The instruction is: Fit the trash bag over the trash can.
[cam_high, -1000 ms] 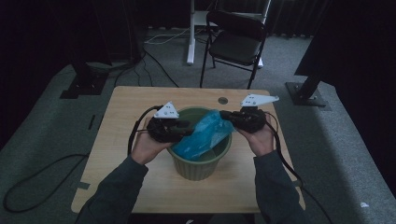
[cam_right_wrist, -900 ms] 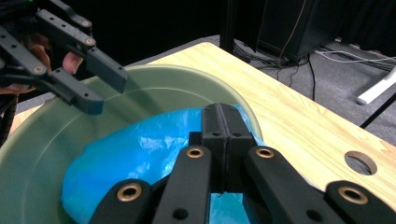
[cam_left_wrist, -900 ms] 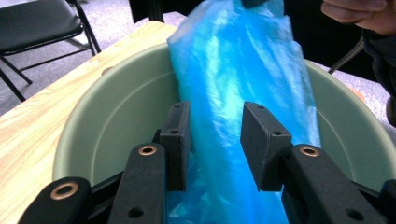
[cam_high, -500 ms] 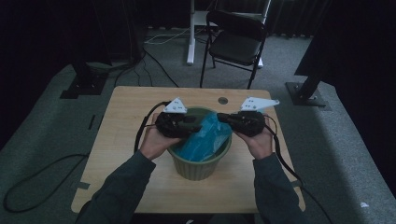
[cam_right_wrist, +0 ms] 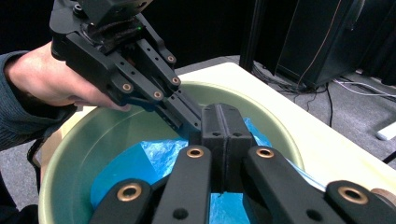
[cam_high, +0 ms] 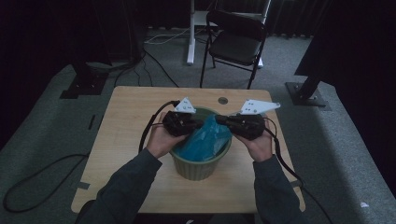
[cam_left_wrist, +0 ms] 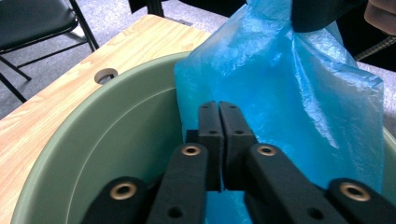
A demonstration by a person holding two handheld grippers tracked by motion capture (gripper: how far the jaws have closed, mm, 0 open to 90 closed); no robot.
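A green pot (cam_high: 198,165) stands mid-table with a blue plastic bag (cam_high: 205,140) rising out of it. My left gripper (cam_high: 198,125) reaches over the pot's left rim. Its jaws have just been closing and now meet on the bag's edge (cam_left_wrist: 280,93), as the left gripper view (cam_left_wrist: 219,105) shows. My right gripper (cam_high: 220,120) comes from the right, shut on the bag's top, and appears again in the left gripper view (cam_left_wrist: 317,14). In the right gripper view the shut right gripper (cam_right_wrist: 219,109) sits over the blue film (cam_right_wrist: 140,163), with the left gripper (cam_right_wrist: 189,122) touching beside it.
The wooden table (cam_high: 130,112) has a round hole (cam_high: 222,100) behind the pot. A black folding chair (cam_high: 236,44) stands beyond the far edge. Cables and dark stand bases (cam_high: 84,84) lie on the grey floor around the table.
My left hand has moved right, over the pot's rim to the bag, and its jaws have gone from parted to closed. The right hand has stayed where it was.
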